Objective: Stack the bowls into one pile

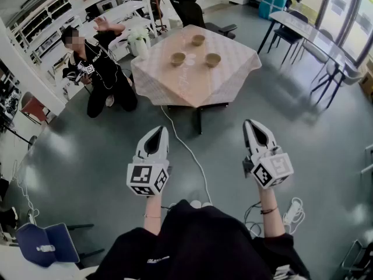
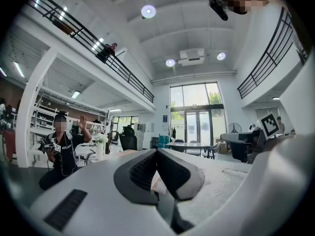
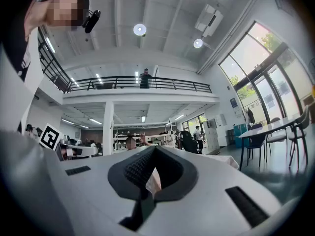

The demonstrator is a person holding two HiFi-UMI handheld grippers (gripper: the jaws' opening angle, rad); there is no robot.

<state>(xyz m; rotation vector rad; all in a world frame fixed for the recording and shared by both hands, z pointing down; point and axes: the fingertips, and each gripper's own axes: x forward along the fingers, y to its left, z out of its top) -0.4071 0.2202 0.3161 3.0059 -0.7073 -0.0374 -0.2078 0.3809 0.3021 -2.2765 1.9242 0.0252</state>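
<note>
Three tan bowls stand apart on a table (image 1: 192, 89) with a pale cloth: one at the left (image 1: 178, 58), one at the right (image 1: 212, 59), one further back (image 1: 198, 39). Both grippers are held level over the floor, well short of the table. My left gripper (image 1: 157, 132) is shut with nothing in it, and its tips meet in the left gripper view (image 2: 157, 152). My right gripper (image 1: 254, 125) is also shut and empty, as the right gripper view shows (image 3: 154, 149). A strip of the tablecloth shows through the slot behind each pair of jaws.
A person (image 1: 96, 69) kneels on the floor left of the table with one hand raised. A white cable (image 1: 186, 150) runs from under the table towards me. A power strip (image 1: 291, 210) lies at the right. Black chairs (image 1: 189, 7) stand behind the table, and another table (image 1: 306, 31) is at the far right.
</note>
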